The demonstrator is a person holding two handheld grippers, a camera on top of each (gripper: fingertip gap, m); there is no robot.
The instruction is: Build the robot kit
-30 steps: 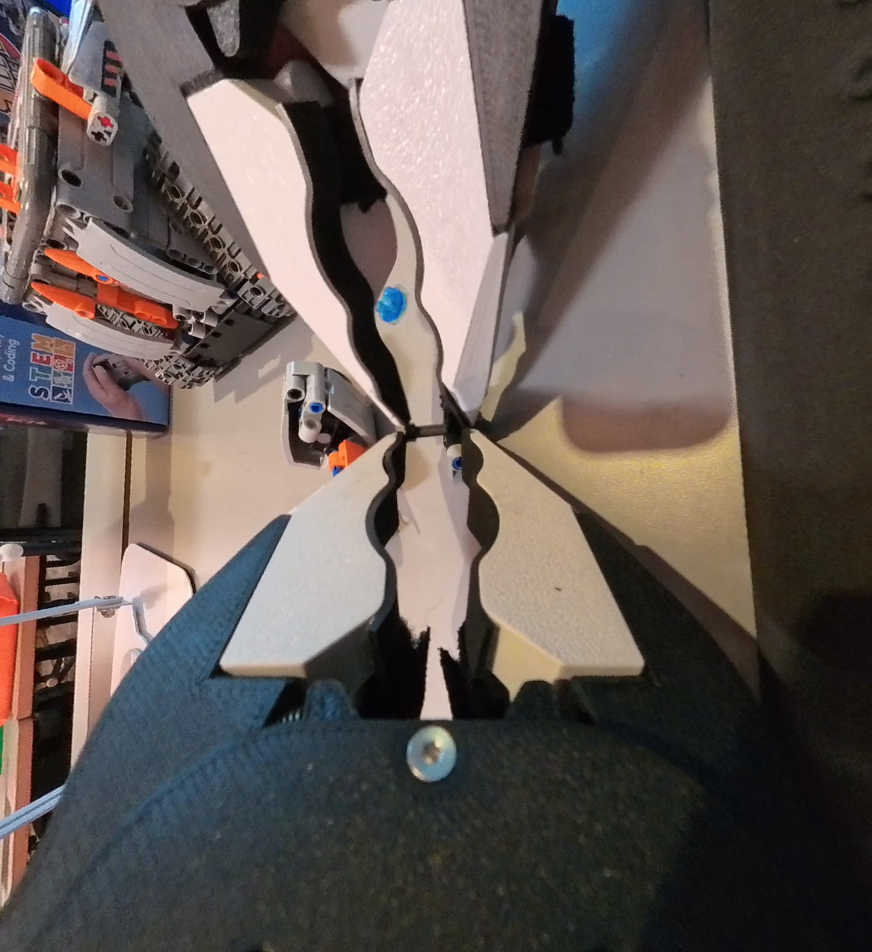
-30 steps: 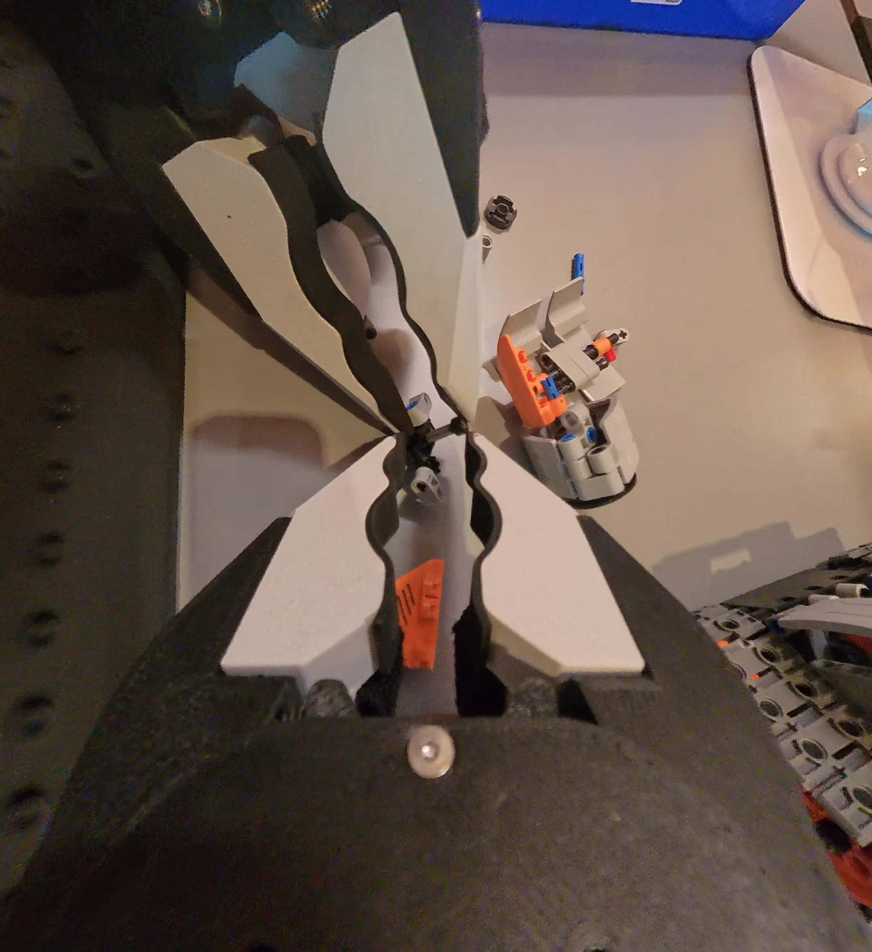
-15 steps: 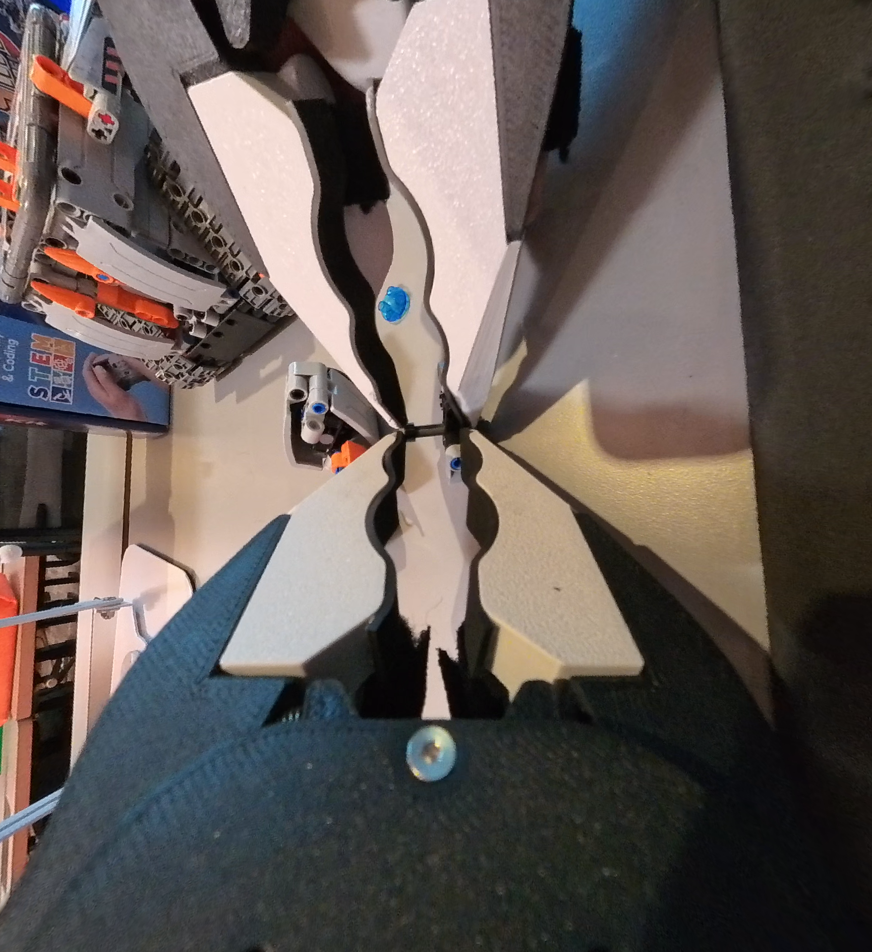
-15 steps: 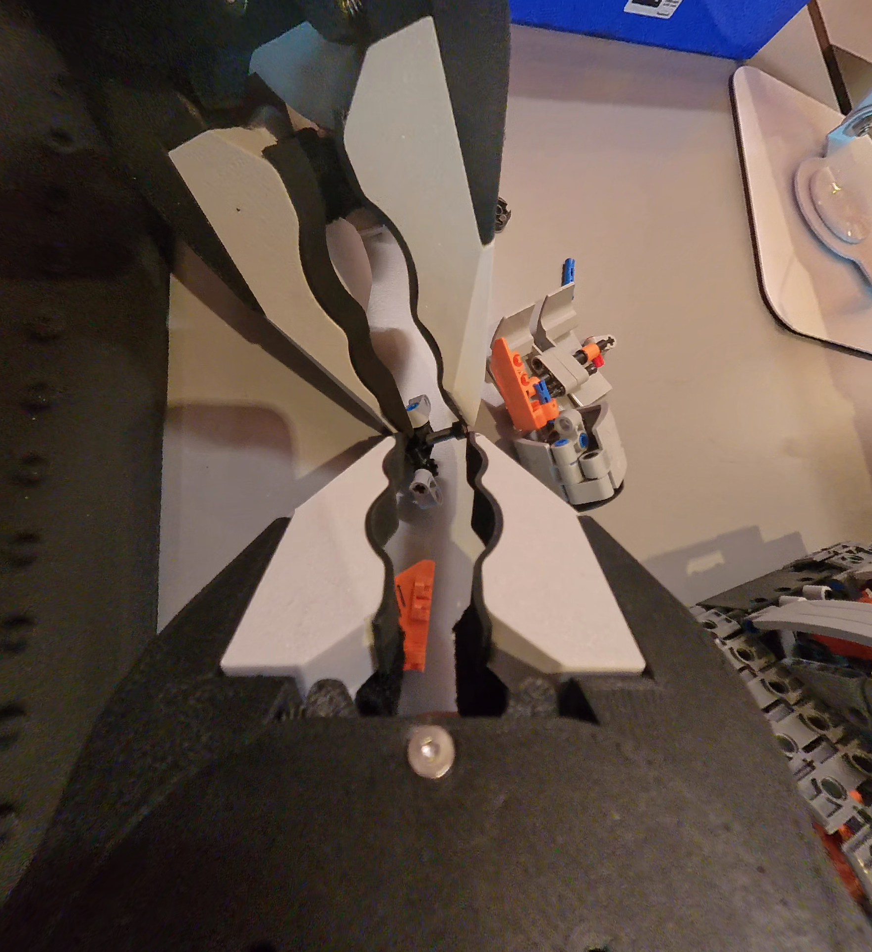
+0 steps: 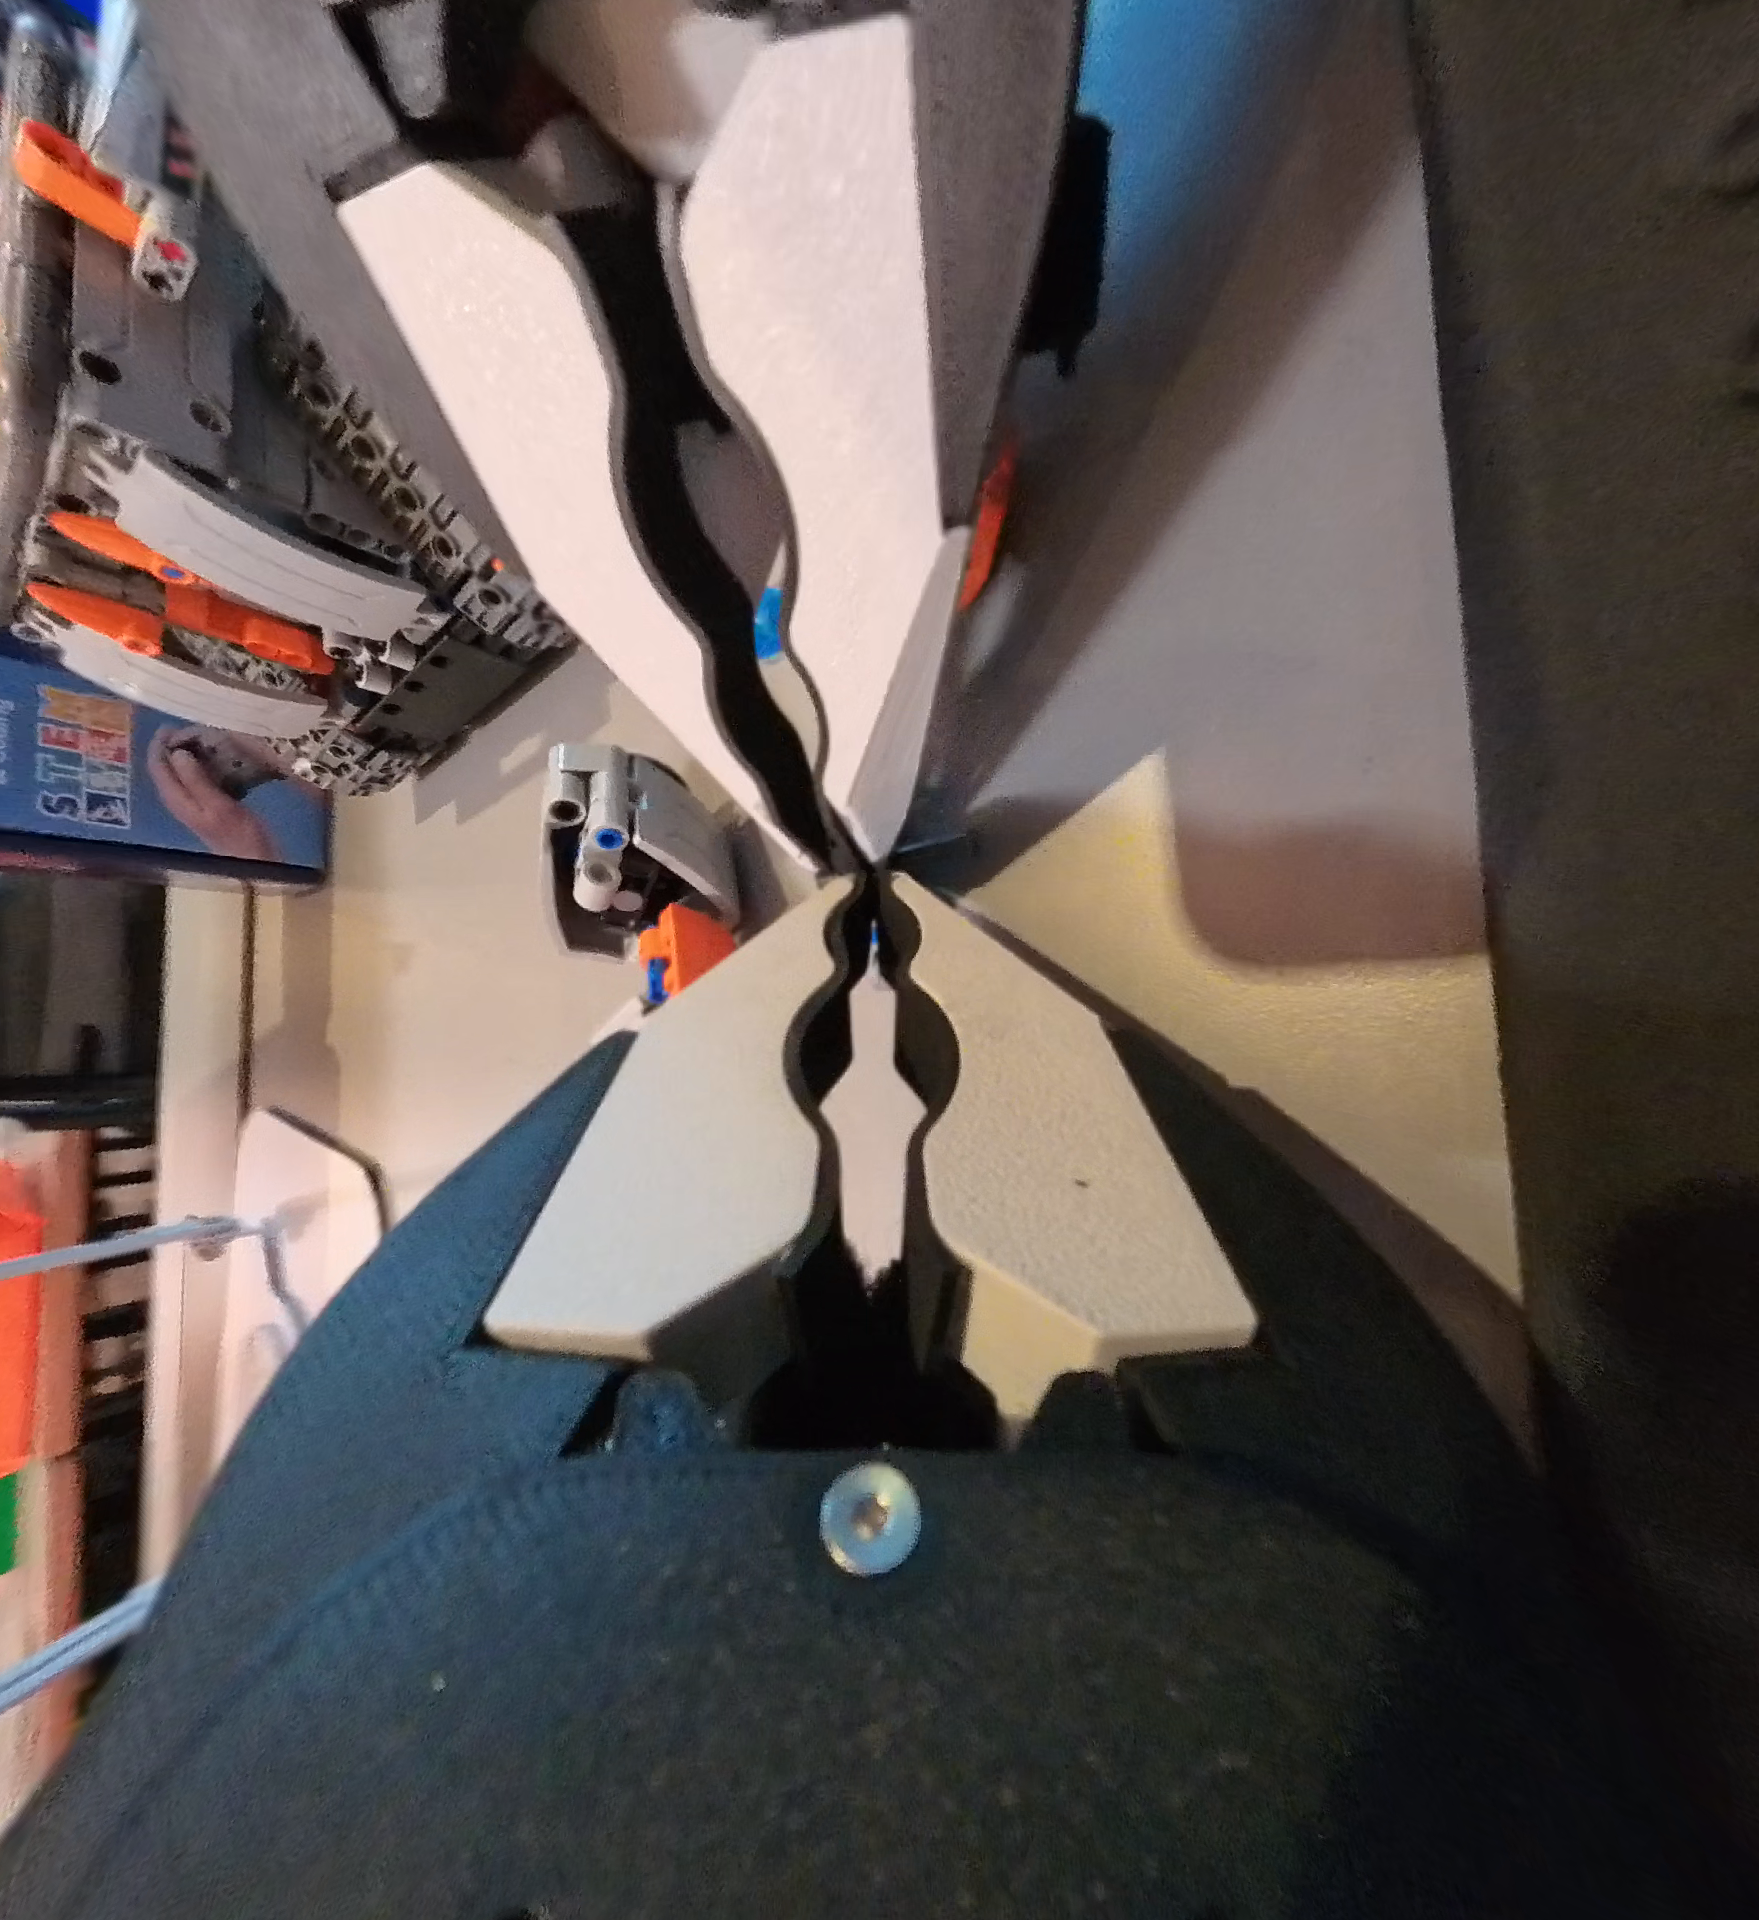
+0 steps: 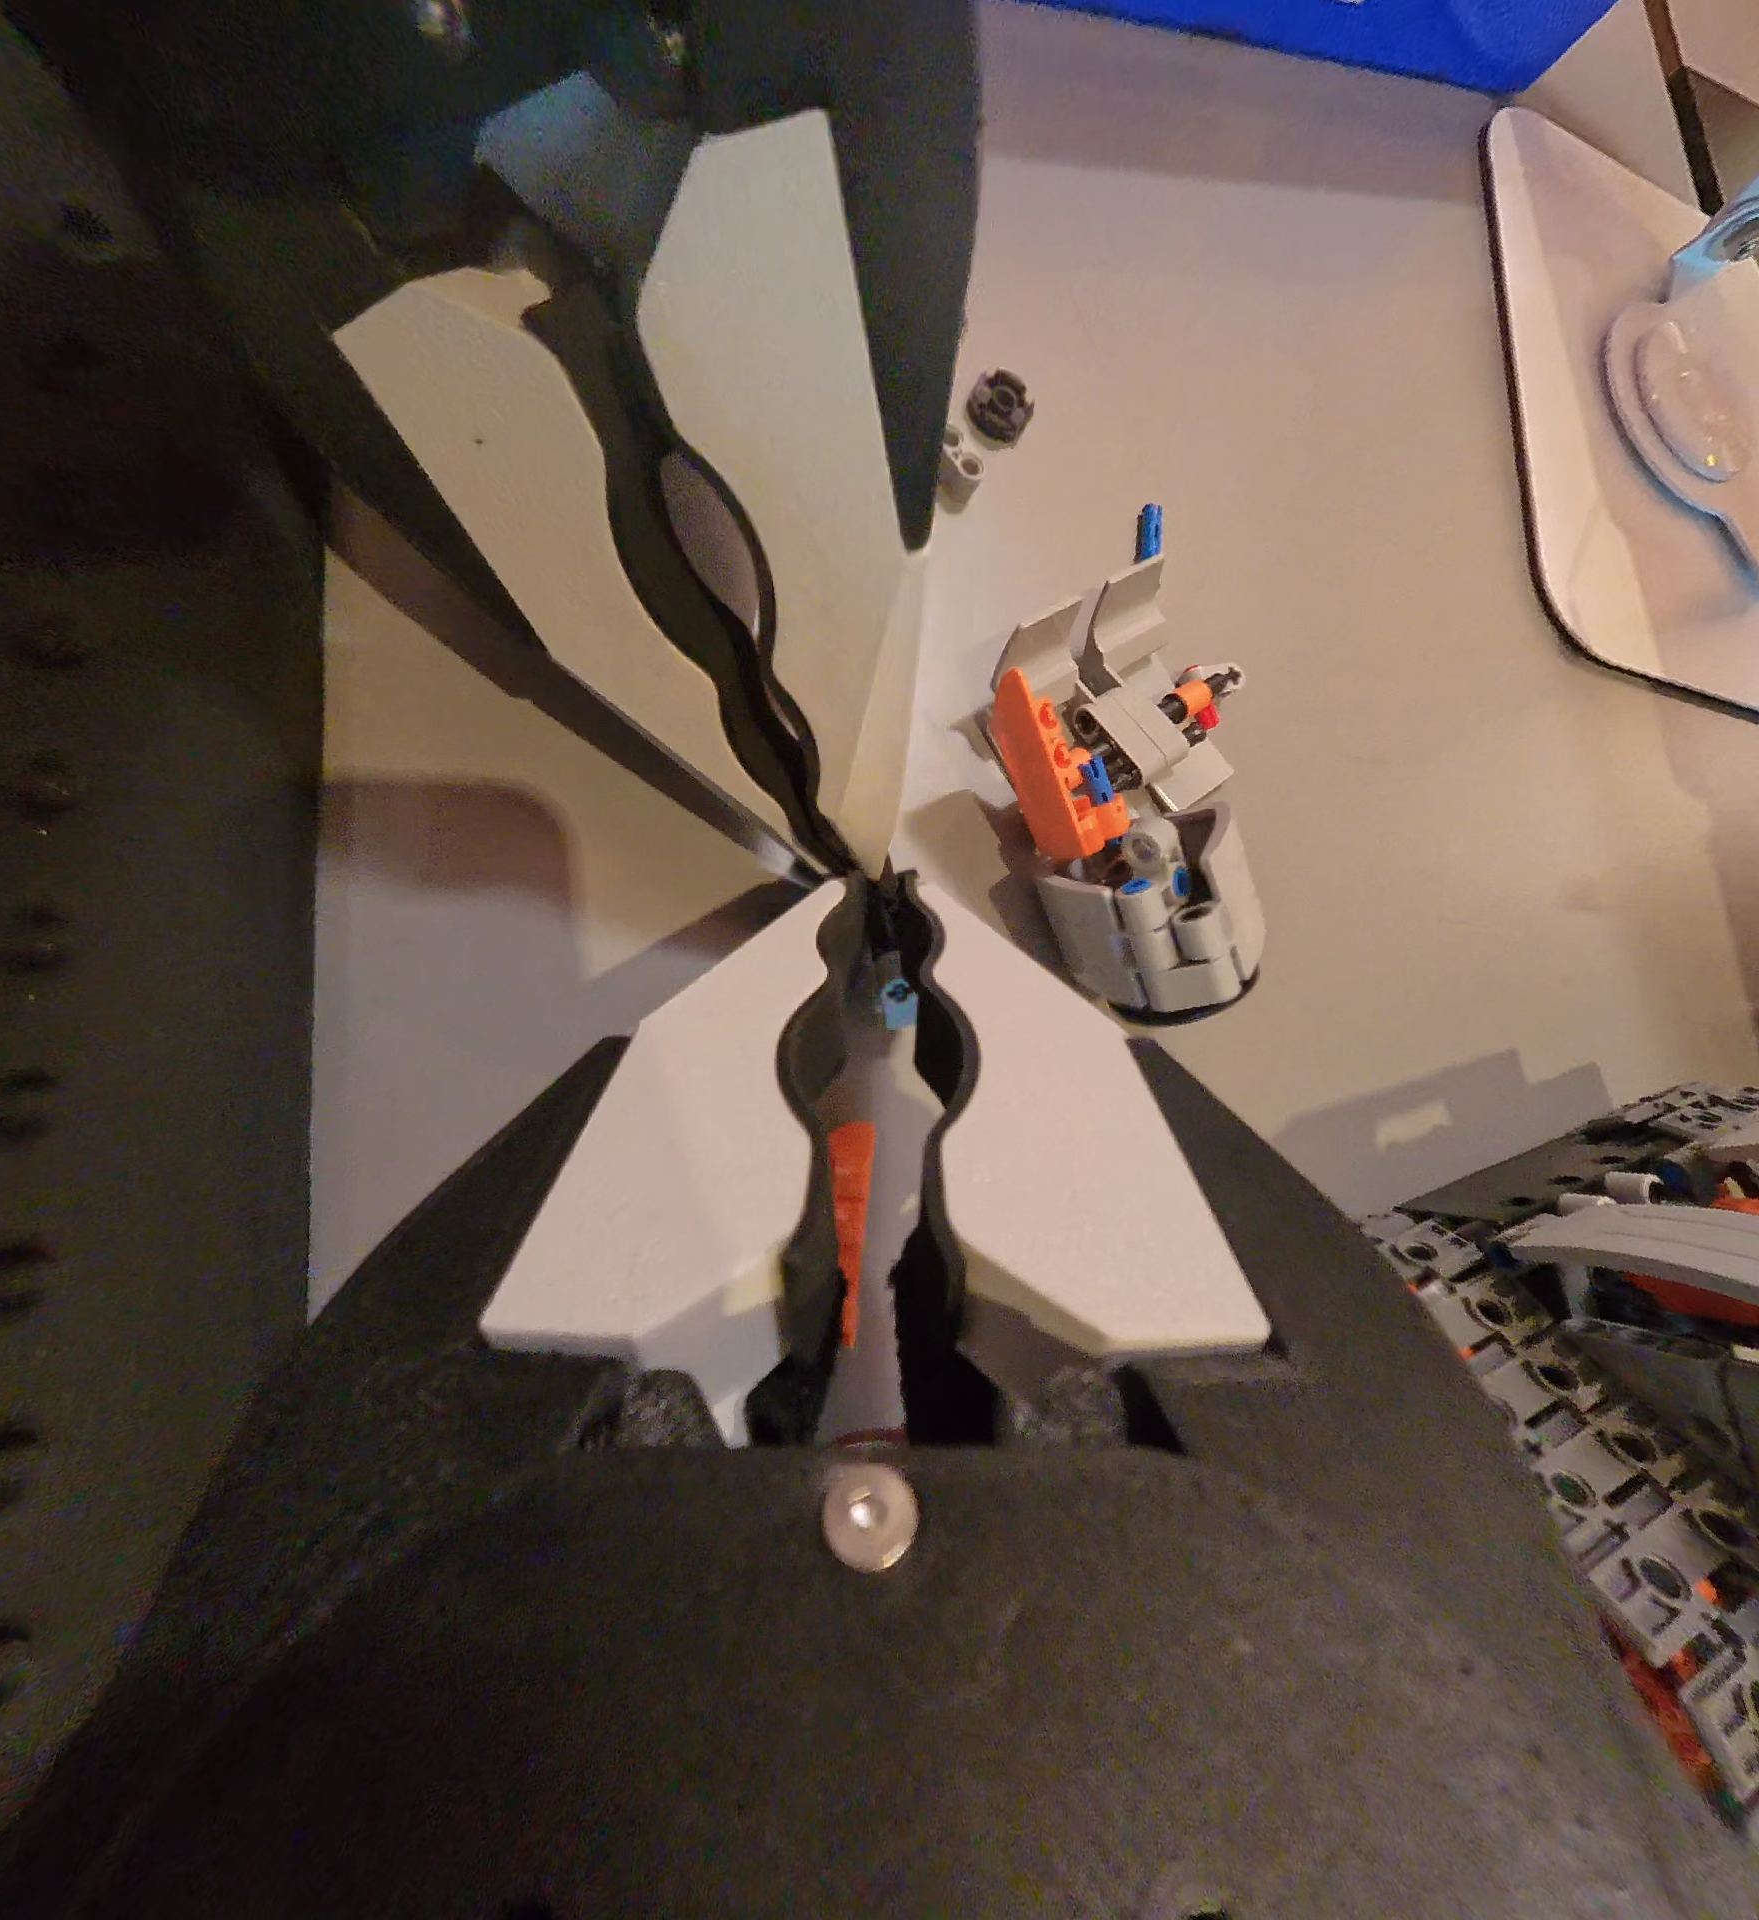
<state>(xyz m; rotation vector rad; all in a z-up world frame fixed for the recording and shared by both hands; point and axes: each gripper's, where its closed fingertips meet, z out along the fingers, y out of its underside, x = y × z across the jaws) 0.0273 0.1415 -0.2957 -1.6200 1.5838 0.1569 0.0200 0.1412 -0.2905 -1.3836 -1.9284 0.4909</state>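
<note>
Both grippers' jaws have narrowed tip to tip, nearly closed (small black pin [image 6: 880, 914] between).

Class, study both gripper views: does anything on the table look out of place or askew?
Yes. The small grey and orange brick assembly lies tipped on the table, apart from the larger build. A black round piece and a blue pin lie loose nearby.

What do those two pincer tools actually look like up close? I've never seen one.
Each hand-held gripper, the left and the right, has two pale grey wedge-shaped fingers that taper to a point. Their inner edges are wavy and lined in black. The fingers sit in a dark, rough-textured body with one silver screw at its centre. No cables or sleeves show.
</note>
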